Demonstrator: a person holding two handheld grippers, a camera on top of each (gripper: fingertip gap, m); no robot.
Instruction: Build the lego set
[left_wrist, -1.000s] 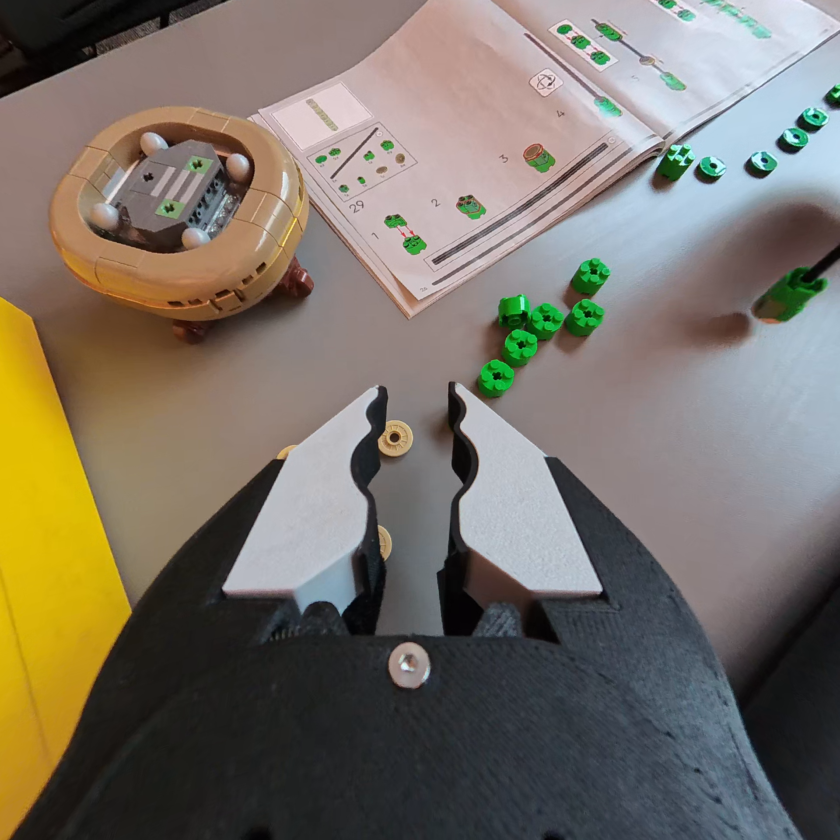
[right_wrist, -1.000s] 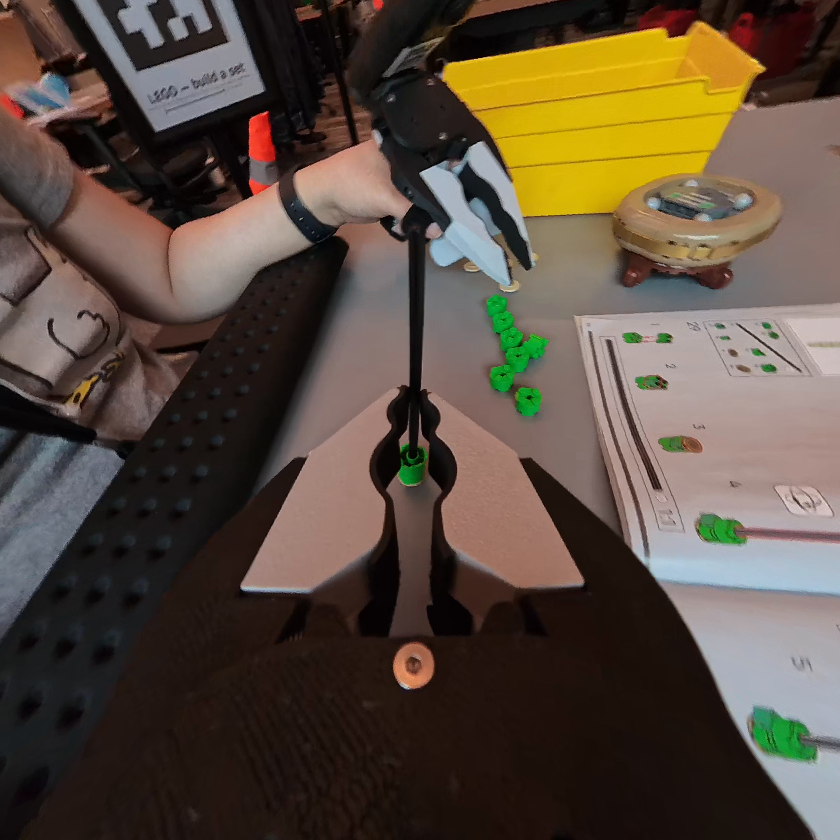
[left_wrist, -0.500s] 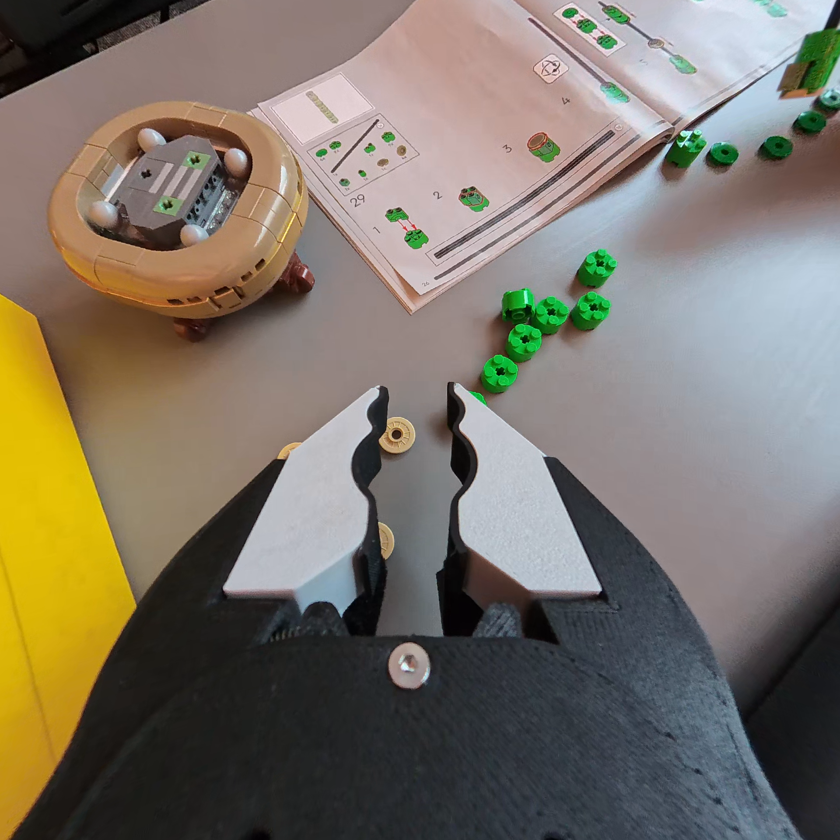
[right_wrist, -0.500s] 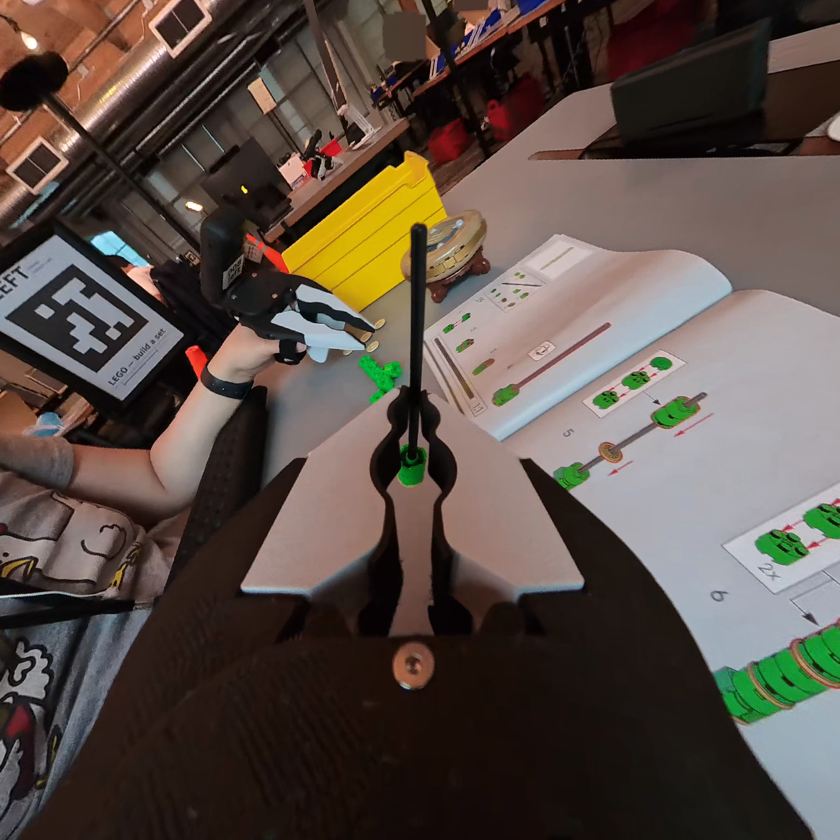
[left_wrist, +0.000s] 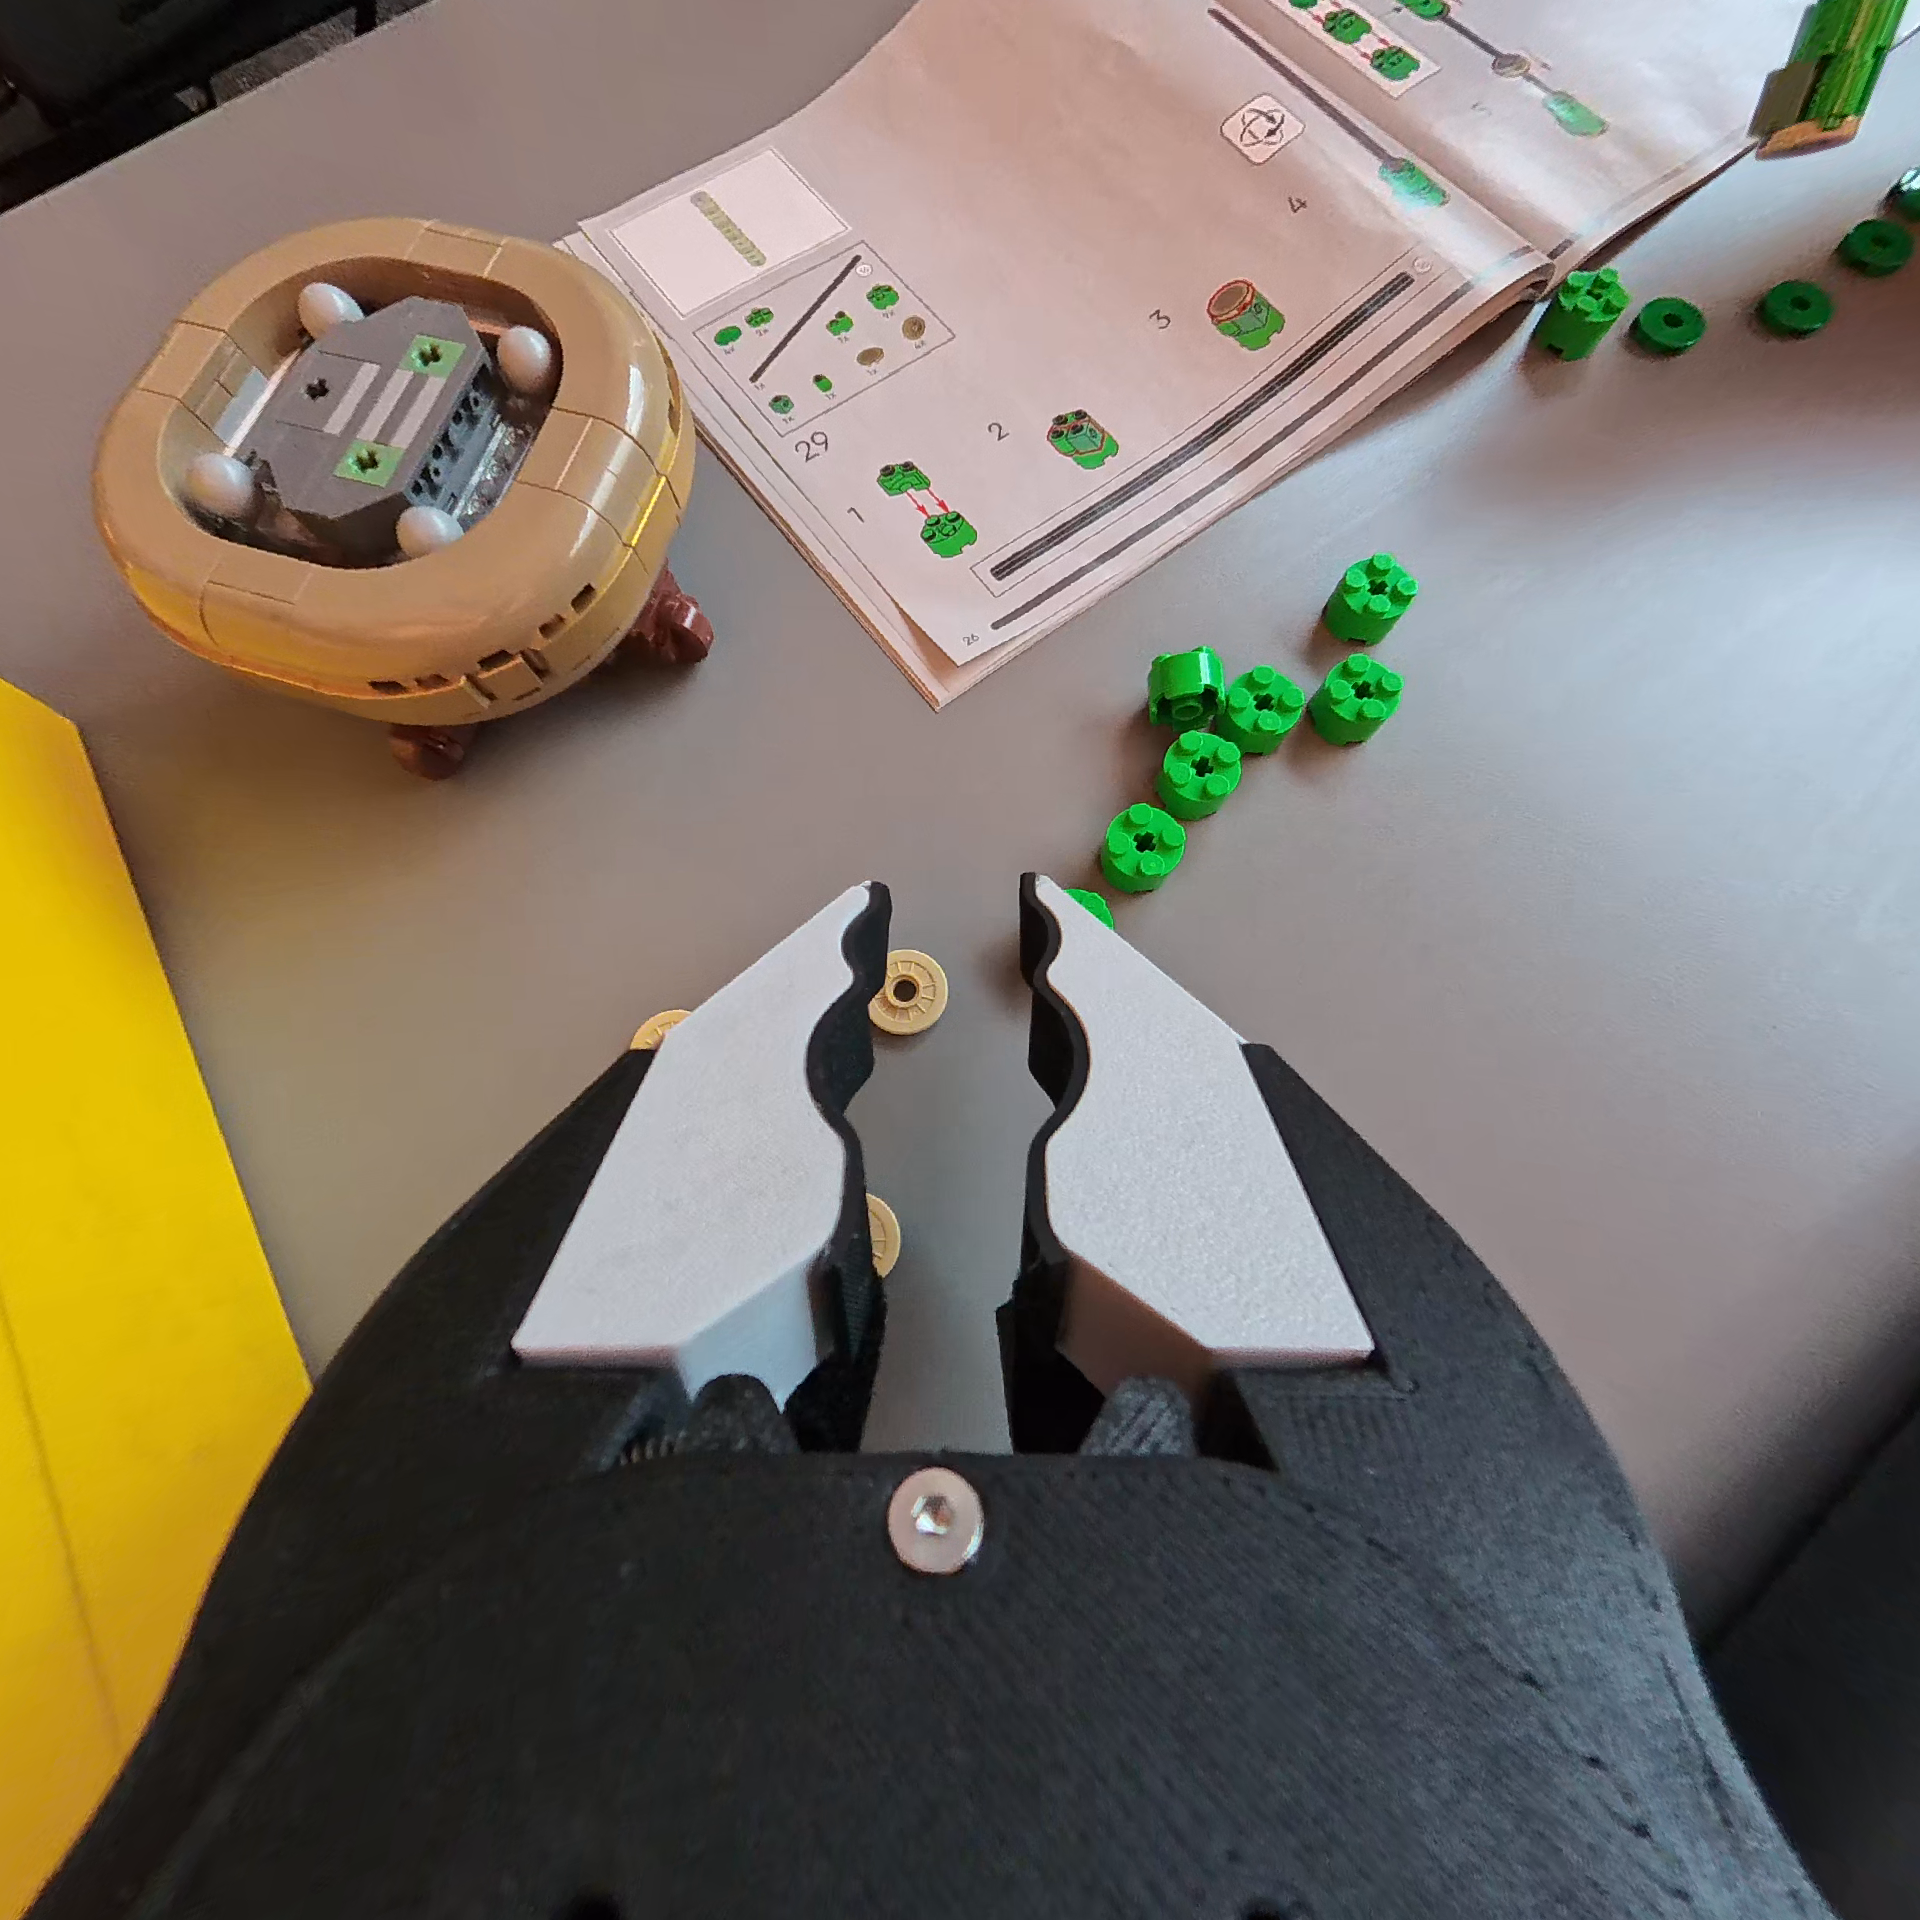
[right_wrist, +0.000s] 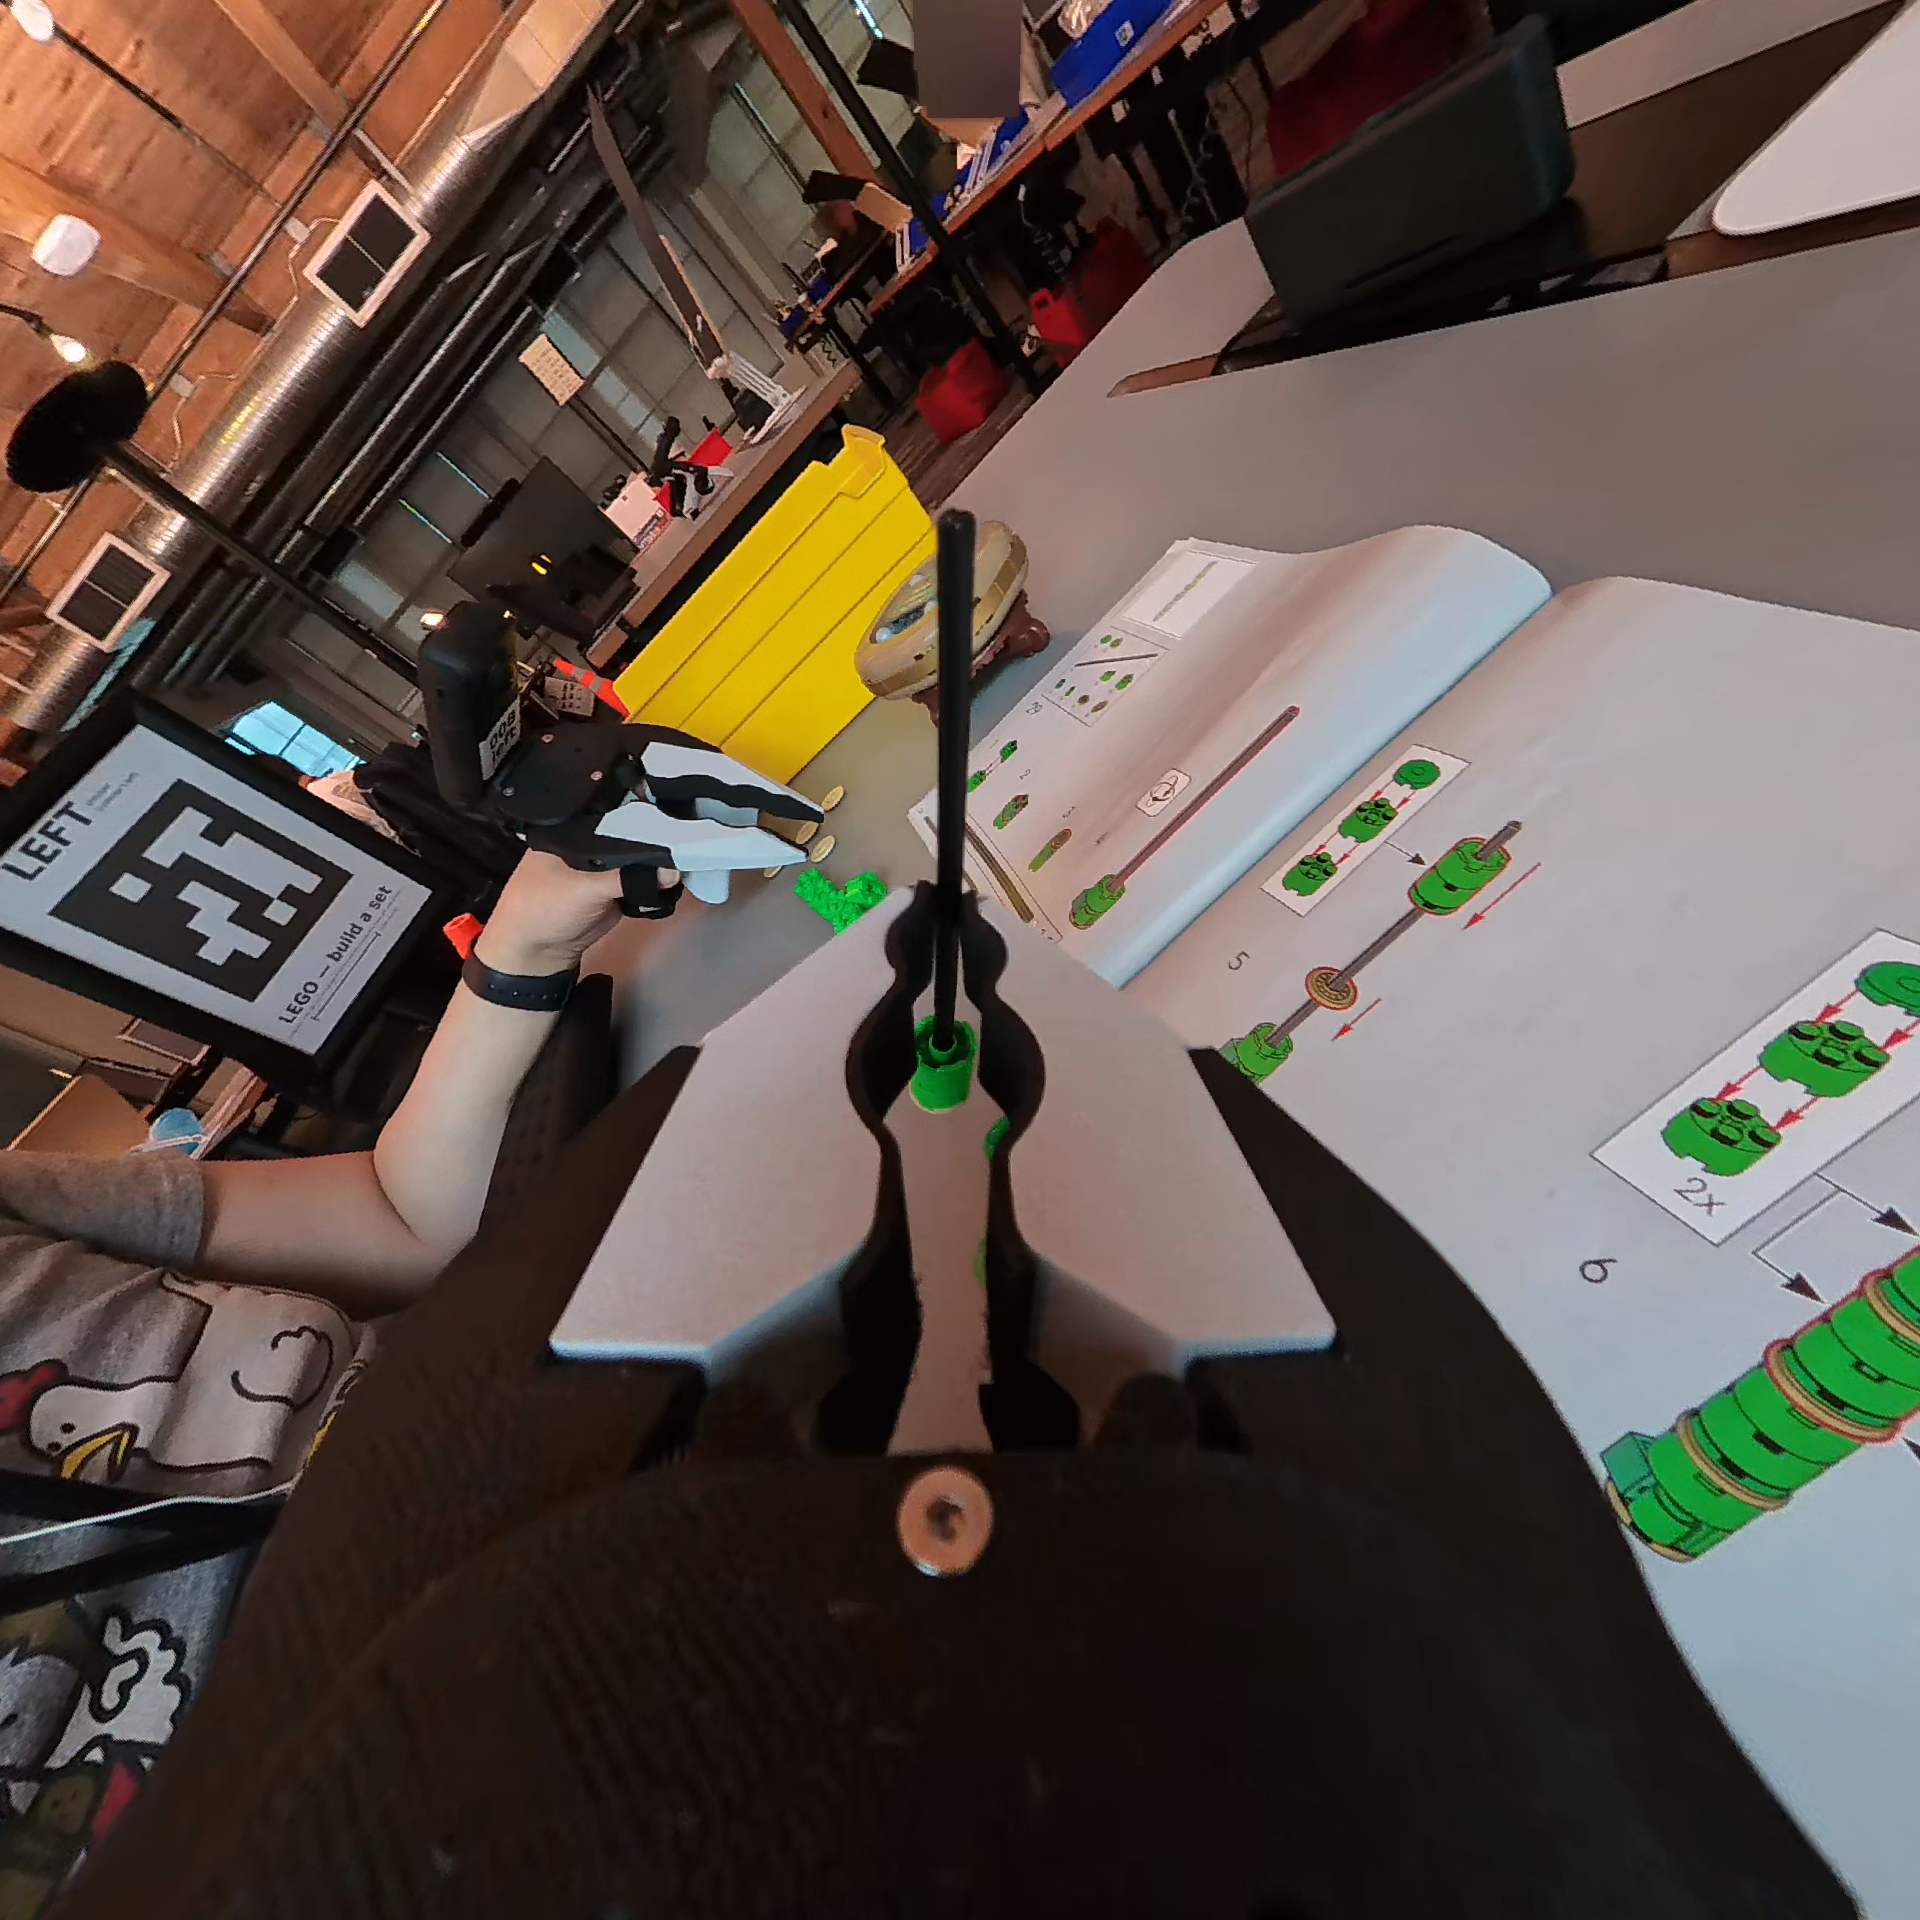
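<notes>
My left gripper (left_wrist: 954, 896) is open and empty, just above the grey table. A tan round plate (left_wrist: 904, 992) lies by its left fingertip; two more tan plates are partly hidden under that finger. Several green round bricks (left_wrist: 1262, 707) lie just ahead to the right. My right gripper (right_wrist: 940, 906) is shut on a long black axle (right_wrist: 954, 727) with a green round brick (right_wrist: 943, 1065) at its base, held tilted above the open instruction booklet (right_wrist: 1558, 831). The axle's green end (left_wrist: 1829, 62) shows at the top right of the left wrist view.
A tan pot model (left_wrist: 395, 468) on brown feet stands far left beside a yellow bin (left_wrist: 104, 1247). The booklet (left_wrist: 1091, 312) lies ahead. A green brick (left_wrist: 1579, 312) and flat green round plates (left_wrist: 1668, 324) sit by its edge. A person's arm (right_wrist: 343, 1205) holds the left gripper (right_wrist: 727, 821). My right fingertips sit around 25 cm from my left ones.
My right gripper has lifted and swung the axle up over the booklet, away from the left gripper. My left gripper has stayed open and nearly still.
</notes>
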